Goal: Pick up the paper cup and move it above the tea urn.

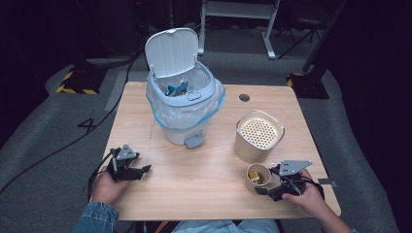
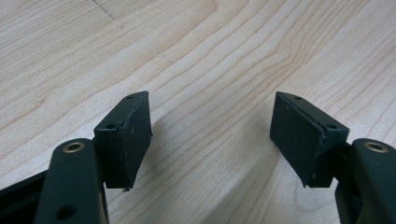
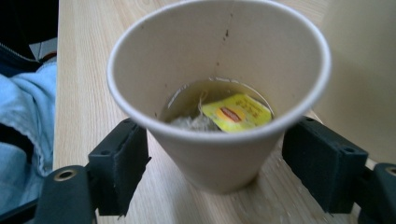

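Observation:
A paper cup [image 1: 257,175] stands near the table's front right, with tea and a yellow-tagged tea bag [image 3: 236,112] inside. My right gripper [image 1: 266,180] is open, and the cup [image 3: 219,140] sits between its two jaws; the left pad is close to the wall and the right pad stands a little off it. At the front left my left gripper [image 1: 145,171] is held low over the bare wood. In the left gripper view it [image 2: 210,135] is open with nothing between its pads.
A pale blue pedal bin [image 1: 182,99] with its lid up and a plastic liner stands at the back middle of the wooden table [image 1: 204,160]. A beige canister with a perforated top [image 1: 259,136] stands just behind the cup. A cable hole [image 1: 244,97] lies far right.

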Motion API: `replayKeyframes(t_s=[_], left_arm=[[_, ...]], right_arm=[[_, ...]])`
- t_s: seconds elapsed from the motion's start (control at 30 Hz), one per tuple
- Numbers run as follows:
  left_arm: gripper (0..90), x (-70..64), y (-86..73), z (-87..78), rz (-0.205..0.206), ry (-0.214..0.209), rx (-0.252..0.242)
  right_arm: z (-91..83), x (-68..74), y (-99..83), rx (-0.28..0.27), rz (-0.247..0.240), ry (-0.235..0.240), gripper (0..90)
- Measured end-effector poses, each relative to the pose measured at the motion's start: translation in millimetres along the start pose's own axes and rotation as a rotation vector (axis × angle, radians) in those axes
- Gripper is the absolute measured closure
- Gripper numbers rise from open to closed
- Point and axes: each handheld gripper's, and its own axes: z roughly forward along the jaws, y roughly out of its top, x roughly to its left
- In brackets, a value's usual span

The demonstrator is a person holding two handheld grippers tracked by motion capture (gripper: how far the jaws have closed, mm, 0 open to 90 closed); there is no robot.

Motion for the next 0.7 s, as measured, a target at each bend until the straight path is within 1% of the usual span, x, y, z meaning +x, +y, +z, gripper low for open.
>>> replayKeyframes(t_s=[0.07, 0.37, 0.43, 0.6, 0.7], left_arm=[[29.8, 0.0, 0.0, 0.0, 0.0, 0.0, 0.0], [29.8, 0.0, 0.0, 0.0, 0.0, 0.0, 0.0], [29.8, 0.1, 0.0, 0.0, 0.001, 0.0, 0.0], [29.7, 0.0, 0.0, 0.0, 0.001, 0.0, 0.0], [29.8, 0.0, 0.0, 0.0, 0.0, 0.0, 0.0]], right_arm=[[2.1, 0.6, 0.6, -0.006, -0.005, -0.002, 23.9], [12.2, 0.8, -1.4, -0.042, 0.011, -0.007, 28.0], [12.2, 0.9, -1.9, -0.051, 0.009, -0.013, 29.0], [11.6, 2.2, -1.6, -0.053, 0.007, -0.034, 29.7], [9.4, 2.0, -0.7, -0.058, 0.01, -0.039, 29.8]])
